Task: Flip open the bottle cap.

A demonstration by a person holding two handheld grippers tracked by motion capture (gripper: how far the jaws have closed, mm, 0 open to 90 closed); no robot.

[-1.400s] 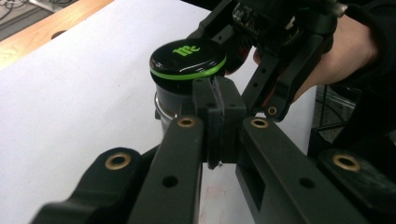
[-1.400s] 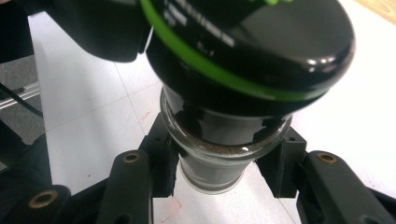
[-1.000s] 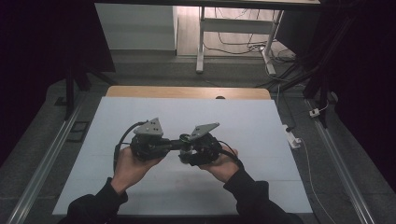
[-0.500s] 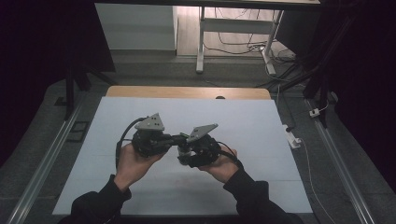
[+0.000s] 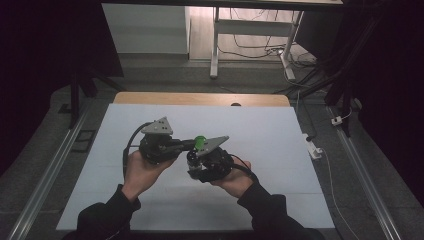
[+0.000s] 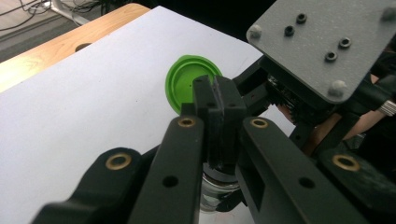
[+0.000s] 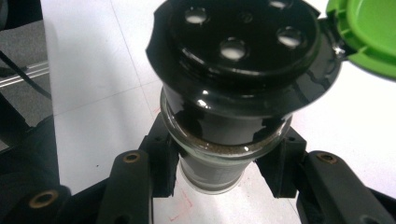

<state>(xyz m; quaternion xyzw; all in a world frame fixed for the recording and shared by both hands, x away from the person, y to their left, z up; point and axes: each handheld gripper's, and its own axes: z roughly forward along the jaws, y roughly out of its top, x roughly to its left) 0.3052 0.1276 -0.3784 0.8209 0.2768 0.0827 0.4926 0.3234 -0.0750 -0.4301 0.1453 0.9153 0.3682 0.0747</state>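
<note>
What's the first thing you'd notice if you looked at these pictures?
The bright green lid jumps out: it is flipped open, hanging off the black shaker top of a small glass jar. The right tool is clamped around the jar above the white table. The left tool is shut, its tips right by the lid.

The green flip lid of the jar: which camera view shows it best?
The left gripper view: the green lid faces the camera, flipped open. The right gripper view cuts it at the corner; the high view shows it as a small dot.
</note>
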